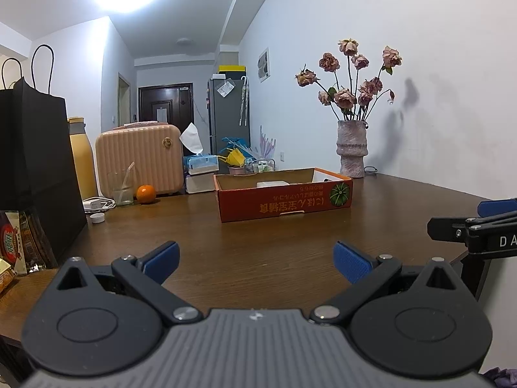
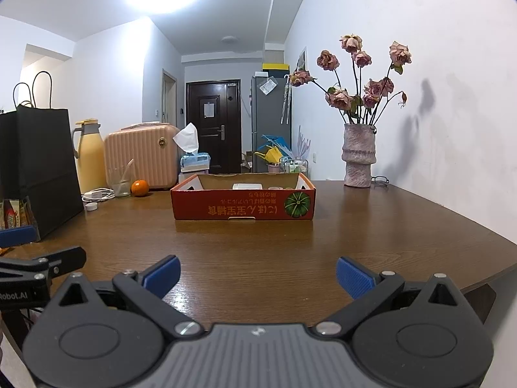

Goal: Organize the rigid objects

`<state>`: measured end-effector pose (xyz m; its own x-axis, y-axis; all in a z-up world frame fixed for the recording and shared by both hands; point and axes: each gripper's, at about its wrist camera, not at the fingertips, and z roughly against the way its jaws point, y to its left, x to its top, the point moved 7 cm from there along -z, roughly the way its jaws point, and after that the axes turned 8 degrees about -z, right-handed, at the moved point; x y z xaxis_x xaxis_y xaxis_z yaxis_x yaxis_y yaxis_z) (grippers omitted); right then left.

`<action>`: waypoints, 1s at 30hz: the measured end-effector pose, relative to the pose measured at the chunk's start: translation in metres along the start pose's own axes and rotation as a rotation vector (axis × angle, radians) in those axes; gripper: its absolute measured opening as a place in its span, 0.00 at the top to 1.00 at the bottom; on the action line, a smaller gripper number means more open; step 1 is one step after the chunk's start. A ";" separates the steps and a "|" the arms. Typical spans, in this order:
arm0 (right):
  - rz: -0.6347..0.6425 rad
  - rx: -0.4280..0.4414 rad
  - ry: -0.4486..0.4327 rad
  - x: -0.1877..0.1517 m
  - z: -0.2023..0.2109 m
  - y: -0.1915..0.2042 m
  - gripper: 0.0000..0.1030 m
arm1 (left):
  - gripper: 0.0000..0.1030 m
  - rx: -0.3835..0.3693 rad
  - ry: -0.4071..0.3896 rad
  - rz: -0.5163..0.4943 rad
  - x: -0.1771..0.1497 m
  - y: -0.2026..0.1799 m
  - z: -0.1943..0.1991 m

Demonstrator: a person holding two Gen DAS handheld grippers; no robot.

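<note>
A low red cardboard box (image 1: 284, 202) (image 2: 242, 205) printed with a green pumpkin sits mid-table; a white boxy item (image 1: 273, 183) (image 2: 247, 186) lies inside, and the rest of its contents are hidden by the wall. My left gripper (image 1: 257, 260) hovers open over the near table edge, nothing between its blue pads. My right gripper (image 2: 258, 274) is likewise open and empty, well short of the box. Each gripper shows at the edge of the other's view. An orange (image 1: 146, 193) (image 2: 140, 188) and a small white cap (image 1: 98, 217) (image 2: 91, 206) lie at the left.
A black paper bag (image 1: 35, 148) (image 2: 35, 168), snack packets (image 1: 19, 242), yellow thermos (image 2: 88, 155), pink case (image 1: 139, 158), glass with straw (image 1: 122, 187), white charger (image 1: 97, 203) and tissue box (image 2: 195, 160) crowd the left. A vase of dried roses (image 1: 351, 148) (image 2: 358, 158) and glasses (image 2: 379, 180) stand by the right wall.
</note>
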<state>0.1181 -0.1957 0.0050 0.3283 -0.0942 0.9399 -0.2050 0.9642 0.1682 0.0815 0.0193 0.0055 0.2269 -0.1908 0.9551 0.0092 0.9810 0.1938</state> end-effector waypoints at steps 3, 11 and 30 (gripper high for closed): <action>0.000 -0.002 0.001 0.000 0.000 0.000 0.00 | 0.00 0.000 0.000 0.000 0.000 0.000 0.000; -0.006 -0.002 0.009 -0.002 -0.001 -0.001 0.00 | 0.00 0.000 0.002 0.000 -0.001 0.001 -0.001; -0.010 -0.007 0.019 -0.005 -0.004 -0.002 0.00 | 0.00 -0.007 0.000 -0.001 -0.001 -0.001 -0.003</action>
<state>0.1206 -0.1961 -0.0011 0.3473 -0.0988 0.9325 -0.1950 0.9651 0.1749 0.0836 0.0188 0.0035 0.2267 -0.1918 0.9549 0.0163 0.9810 0.1932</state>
